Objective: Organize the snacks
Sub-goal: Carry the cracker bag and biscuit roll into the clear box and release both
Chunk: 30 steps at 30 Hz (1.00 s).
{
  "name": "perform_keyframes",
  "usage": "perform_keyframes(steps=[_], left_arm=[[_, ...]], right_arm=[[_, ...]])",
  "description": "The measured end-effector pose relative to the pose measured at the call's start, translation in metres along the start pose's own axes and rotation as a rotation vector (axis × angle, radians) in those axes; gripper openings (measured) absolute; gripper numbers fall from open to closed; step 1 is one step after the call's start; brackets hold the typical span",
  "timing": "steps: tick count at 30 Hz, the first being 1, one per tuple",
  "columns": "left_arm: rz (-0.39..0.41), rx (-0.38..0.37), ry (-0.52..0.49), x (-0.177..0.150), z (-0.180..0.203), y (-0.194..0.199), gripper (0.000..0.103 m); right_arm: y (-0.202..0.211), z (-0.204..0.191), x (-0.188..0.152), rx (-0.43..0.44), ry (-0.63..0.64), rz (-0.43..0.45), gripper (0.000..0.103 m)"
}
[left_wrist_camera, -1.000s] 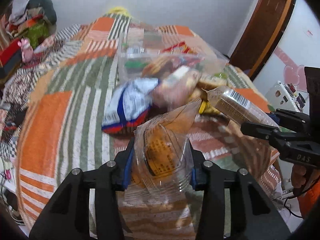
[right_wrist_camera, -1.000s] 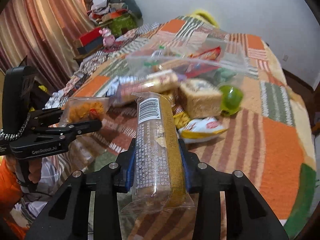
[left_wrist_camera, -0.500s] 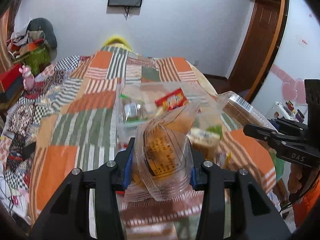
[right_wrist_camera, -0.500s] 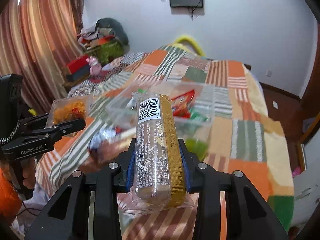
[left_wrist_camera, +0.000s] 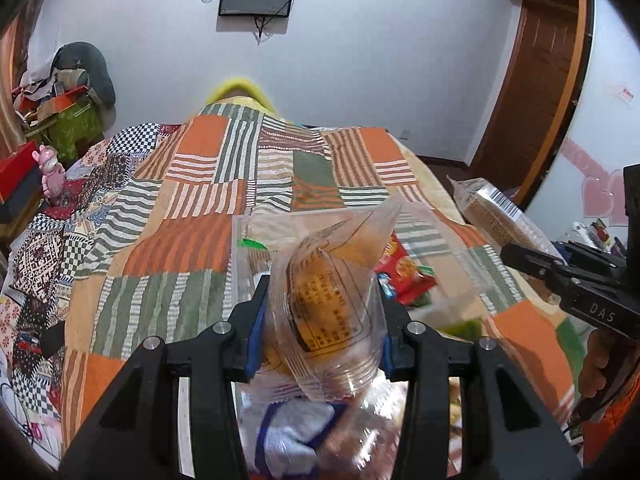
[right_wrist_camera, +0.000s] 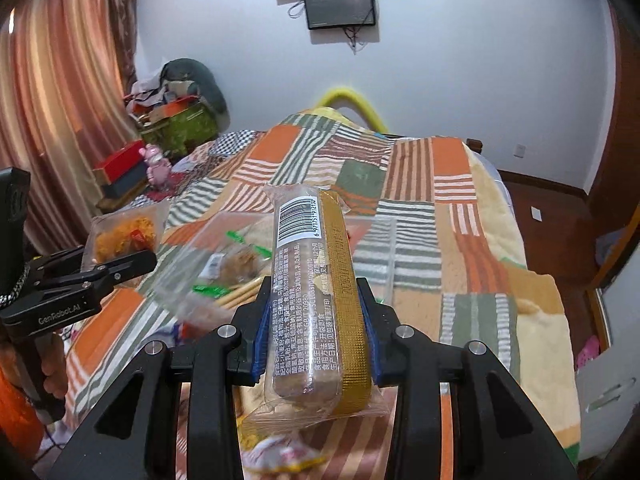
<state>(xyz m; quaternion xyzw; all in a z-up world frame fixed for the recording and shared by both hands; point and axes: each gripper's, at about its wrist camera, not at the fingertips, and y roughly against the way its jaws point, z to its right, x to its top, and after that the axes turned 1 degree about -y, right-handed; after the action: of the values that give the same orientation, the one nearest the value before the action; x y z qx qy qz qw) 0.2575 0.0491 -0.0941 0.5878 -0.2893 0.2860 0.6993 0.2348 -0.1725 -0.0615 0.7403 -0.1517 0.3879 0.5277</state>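
Observation:
My left gripper (left_wrist_camera: 322, 312) is shut on a clear bag of orange snacks (left_wrist_camera: 328, 304), held above the bed; it also shows in the right wrist view (right_wrist_camera: 120, 236). My right gripper (right_wrist_camera: 316, 320) is shut on a long brown cake bar in a clear and gold wrapper (right_wrist_camera: 312, 292), which shows at the right of the left wrist view (left_wrist_camera: 492, 212). A clear plastic box (left_wrist_camera: 440, 256) with several snacks, among them a red packet (left_wrist_camera: 404, 272), lies on the bed in front of both grippers; it also shows in the right wrist view (right_wrist_camera: 192, 264).
A patchwork blanket (left_wrist_camera: 192, 240) covers the bed. Loose snack packs lie below the grippers (left_wrist_camera: 296, 432), blurred. A pink toy (left_wrist_camera: 52, 172) and red boxes (left_wrist_camera: 16, 168) stand at the left. A wooden door (left_wrist_camera: 540, 80) is at the right.
Both grippers have risen and tilted up with their snacks. The snack pile has dropped below the frame, and the wall and screen have come into view.

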Motion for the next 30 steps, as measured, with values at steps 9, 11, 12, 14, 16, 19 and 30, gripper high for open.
perform_keyframes(steps=[9, 11, 12, 14, 16, 19, 30], left_arm=[[-0.061, 0.022, -0.026, 0.008, -0.009, -0.054, 0.044], [-0.073, 0.023, -0.028, 0.008, -0.011, -0.064, 0.044], [-0.078, 0.026, -0.03, 0.009, -0.011, -0.068, 0.044], [-0.089, 0.028, -0.035, 0.009, -0.012, -0.076, 0.044], [-0.098, 0.028, -0.041, 0.009, -0.012, -0.082, 0.045], [-0.105, 0.049, -0.038, 0.009, -0.013, -0.088, 0.049], [-0.069, 0.026, -0.04, 0.01, -0.009, -0.051, 0.055]], right_arm=[[-0.046, 0.01, 0.012, -0.034, -0.027, -0.047, 0.035], [-0.054, 0.011, 0.011, -0.037, -0.024, -0.061, 0.035], [-0.058, 0.01, 0.01, -0.039, -0.02, -0.069, 0.035], [-0.065, 0.01, 0.009, -0.043, -0.014, -0.084, 0.035], [-0.071, 0.011, 0.01, -0.042, -0.016, -0.092, 0.035], [-0.073, 0.01, 0.012, -0.043, -0.018, -0.087, 0.034], [-0.048, 0.003, 0.013, -0.029, 0.022, -0.058, 0.034]])
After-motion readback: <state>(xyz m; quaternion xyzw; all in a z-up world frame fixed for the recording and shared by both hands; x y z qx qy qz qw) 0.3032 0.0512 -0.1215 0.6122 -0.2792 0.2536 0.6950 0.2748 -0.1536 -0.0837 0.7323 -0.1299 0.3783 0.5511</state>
